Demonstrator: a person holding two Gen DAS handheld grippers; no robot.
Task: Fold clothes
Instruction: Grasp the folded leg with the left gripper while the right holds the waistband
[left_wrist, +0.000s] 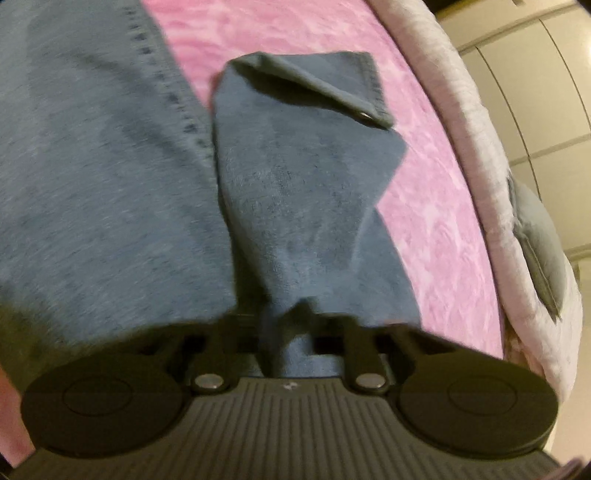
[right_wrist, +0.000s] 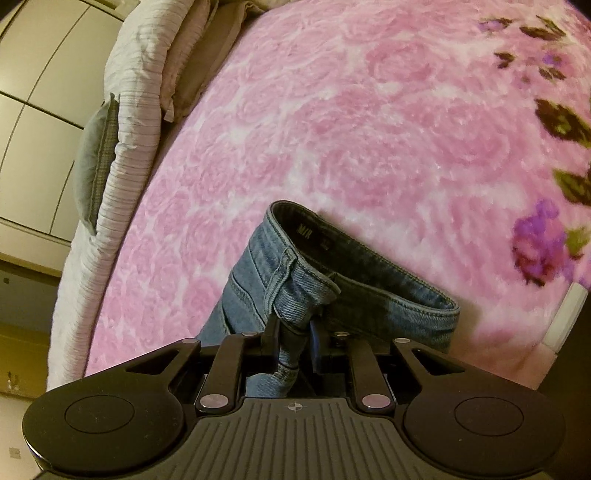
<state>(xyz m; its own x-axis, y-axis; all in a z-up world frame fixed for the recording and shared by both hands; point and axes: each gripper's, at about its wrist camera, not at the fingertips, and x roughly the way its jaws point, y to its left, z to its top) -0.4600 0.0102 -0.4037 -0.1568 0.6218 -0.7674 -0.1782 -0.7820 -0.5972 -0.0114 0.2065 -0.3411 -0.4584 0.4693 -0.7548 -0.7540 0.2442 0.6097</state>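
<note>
Mid-fold: left gripper (left_wrist: 286, 325) pinching blue denim jeans (left_wrist: 295, 206) ahead on pink floral bed (left_wrist: 443, 221); right gripper (right_wrist: 293, 343) clamping waistband (right_wrist: 295, 288). Next, probably lifting both across evenly.

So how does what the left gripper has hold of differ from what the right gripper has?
The left gripper pinches a plain stretch of the jeans, with no seam at the pinch; the right gripper clamps the stitched waistband, near a belt loop. The left view is blurred, with the cloth dull blue; the right view is sharp, with a paler wash and a size label inside. Both are shut on denim over the pink blanket.
</note>
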